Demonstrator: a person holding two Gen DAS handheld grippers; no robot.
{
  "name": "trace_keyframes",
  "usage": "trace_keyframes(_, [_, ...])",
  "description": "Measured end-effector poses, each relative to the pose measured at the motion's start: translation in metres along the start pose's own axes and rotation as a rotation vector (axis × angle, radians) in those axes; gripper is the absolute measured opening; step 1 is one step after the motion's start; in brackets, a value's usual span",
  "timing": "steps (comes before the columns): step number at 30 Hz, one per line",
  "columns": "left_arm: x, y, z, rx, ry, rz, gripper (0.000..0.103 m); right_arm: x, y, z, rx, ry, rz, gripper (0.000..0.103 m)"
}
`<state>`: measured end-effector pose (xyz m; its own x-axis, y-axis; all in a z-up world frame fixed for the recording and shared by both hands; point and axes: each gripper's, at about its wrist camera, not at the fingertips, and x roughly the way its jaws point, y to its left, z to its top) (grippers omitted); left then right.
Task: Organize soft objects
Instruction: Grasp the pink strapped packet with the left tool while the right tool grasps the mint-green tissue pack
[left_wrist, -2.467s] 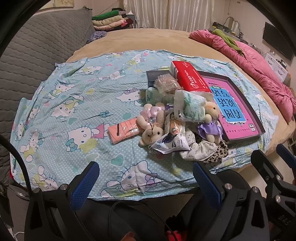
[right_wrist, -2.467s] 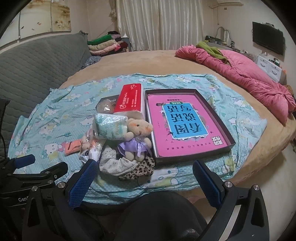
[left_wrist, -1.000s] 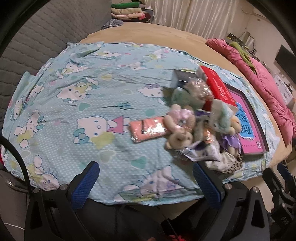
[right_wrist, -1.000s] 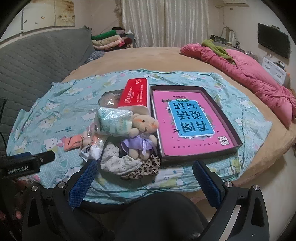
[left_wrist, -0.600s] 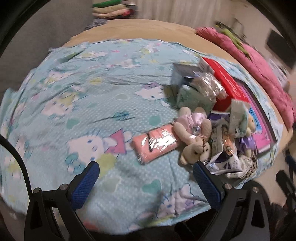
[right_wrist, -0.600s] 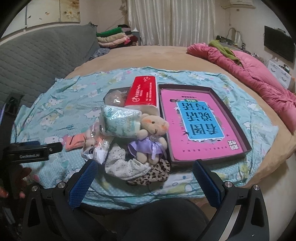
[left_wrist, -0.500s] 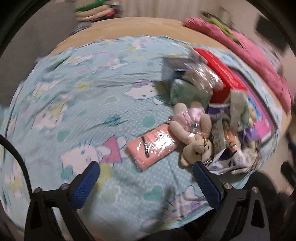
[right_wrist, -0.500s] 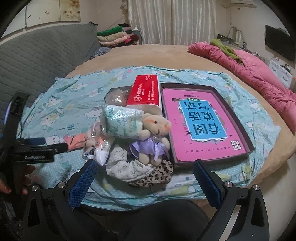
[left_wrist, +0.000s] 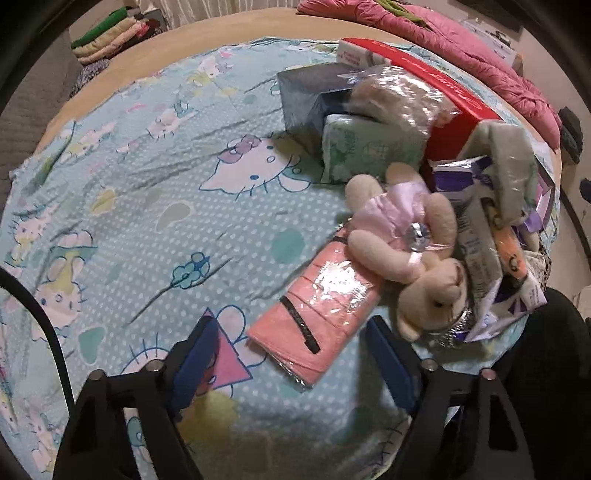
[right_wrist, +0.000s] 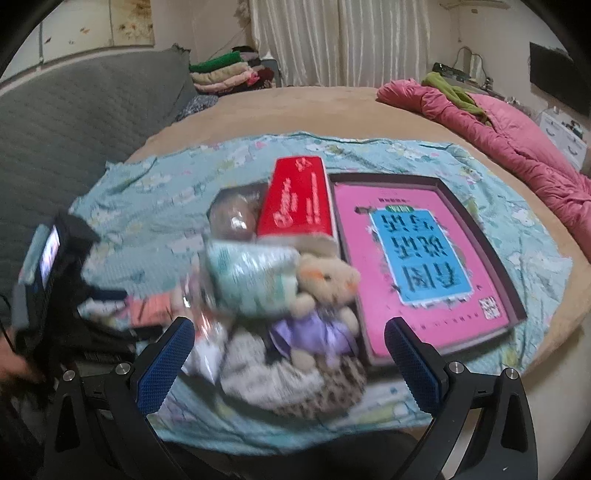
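A salmon-pink tissue pack (left_wrist: 317, 317) in clear wrap lies on the cartoon-cat sheet (left_wrist: 147, 206). My left gripper (left_wrist: 291, 360) points steeply down over its near end. Its jaws are closing, one on each side of the pack, and the pads stand off it. A plush bear in a pink dress (left_wrist: 402, 236) rests against the pack's far end. My right gripper (right_wrist: 291, 365) is open and empty in front of the pile. There a bear in a purple dress (right_wrist: 325, 280) leans on a green tissue pack (right_wrist: 255, 280), above white patterned and leopard-print cloths (right_wrist: 325, 391).
A red carton (right_wrist: 295, 199), a dark grey box (left_wrist: 310, 88) and a bagged brown item (left_wrist: 399, 99) stand behind the pile. A dark tray (right_wrist: 388, 179) holding a pink book lies at right. A pink quilt (right_wrist: 517, 122) and folded clothes (right_wrist: 221, 70) lie farther back.
My left gripper dropped toward the salmon pack, rolled, and its jaws narrowed around the pack's end. My right gripper moved nearer the pile.
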<state>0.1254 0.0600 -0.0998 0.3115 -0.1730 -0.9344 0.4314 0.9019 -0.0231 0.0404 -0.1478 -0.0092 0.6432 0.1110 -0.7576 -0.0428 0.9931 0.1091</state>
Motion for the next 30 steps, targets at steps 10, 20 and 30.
trace_keyframes(10, [0.008,0.003,0.002,-0.011,-0.026,-0.069,0.067,0.048,0.026,0.015,-0.012,0.043,-0.041,0.103])
trace_keyframes(20, [0.018,0.010,0.023,0.076,-0.013,-0.108,0.063,0.072,0.023,0.019,0.006,0.066,-0.003,0.076])
trace_keyframes(30, [0.015,0.030,0.030,0.016,-0.092,-0.228,0.033,0.056,0.013,0.019,-0.014,0.012,0.063,0.058])
